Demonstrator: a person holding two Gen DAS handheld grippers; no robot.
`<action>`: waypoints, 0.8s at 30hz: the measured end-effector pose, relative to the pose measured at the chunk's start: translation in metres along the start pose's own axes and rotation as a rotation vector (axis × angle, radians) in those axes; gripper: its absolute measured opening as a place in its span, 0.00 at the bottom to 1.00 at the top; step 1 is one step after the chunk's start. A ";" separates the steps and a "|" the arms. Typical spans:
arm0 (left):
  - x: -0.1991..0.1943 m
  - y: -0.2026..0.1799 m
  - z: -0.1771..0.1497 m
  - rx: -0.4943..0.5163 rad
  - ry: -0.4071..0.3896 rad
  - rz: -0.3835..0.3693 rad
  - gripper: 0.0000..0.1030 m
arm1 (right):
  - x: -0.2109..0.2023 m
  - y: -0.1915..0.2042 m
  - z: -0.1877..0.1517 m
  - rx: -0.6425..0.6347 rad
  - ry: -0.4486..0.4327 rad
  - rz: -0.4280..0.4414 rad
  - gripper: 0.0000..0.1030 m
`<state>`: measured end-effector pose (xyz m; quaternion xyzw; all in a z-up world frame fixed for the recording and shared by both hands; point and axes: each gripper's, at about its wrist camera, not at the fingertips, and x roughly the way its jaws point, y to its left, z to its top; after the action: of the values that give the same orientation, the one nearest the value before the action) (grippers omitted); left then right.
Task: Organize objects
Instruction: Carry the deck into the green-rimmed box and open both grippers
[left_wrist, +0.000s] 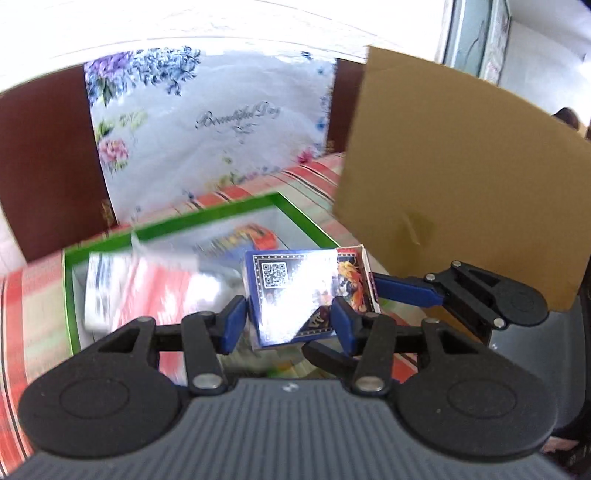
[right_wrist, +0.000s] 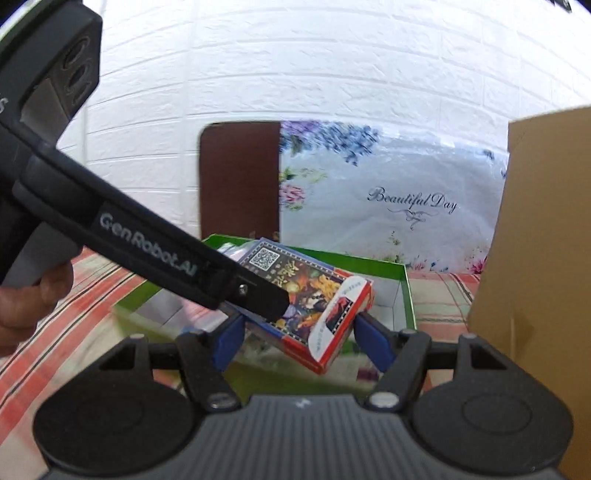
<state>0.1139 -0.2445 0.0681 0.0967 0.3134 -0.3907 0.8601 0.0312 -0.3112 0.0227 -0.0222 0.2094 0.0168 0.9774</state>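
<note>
Both claws clamp the glossy rectangular card box (left_wrist: 295, 295).

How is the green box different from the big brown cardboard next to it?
The green box is low and open on top, so the packets inside show; the brown cardboard stands tall and hides whatever is behind it. The green box has a bright green rim and white walls inside; the brown cardboard is plain all over. Both are on the striped cloth, beyond the card box.

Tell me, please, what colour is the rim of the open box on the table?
Bright green rim, clearest in the right wrist view.
</note>
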 end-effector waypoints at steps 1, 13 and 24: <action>0.008 0.002 0.005 0.009 -0.001 0.012 0.50 | 0.011 -0.006 0.003 0.007 0.006 -0.007 0.66; 0.049 0.022 0.021 -0.023 0.009 0.244 0.67 | 0.079 -0.024 0.003 0.011 0.057 -0.053 0.83; -0.015 -0.012 -0.002 -0.031 -0.015 0.346 0.67 | 0.000 -0.013 -0.003 0.098 -0.046 -0.051 0.83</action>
<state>0.0971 -0.2429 0.0768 0.1330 0.2916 -0.2324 0.9183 0.0305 -0.3242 0.0208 0.0207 0.1871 -0.0177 0.9820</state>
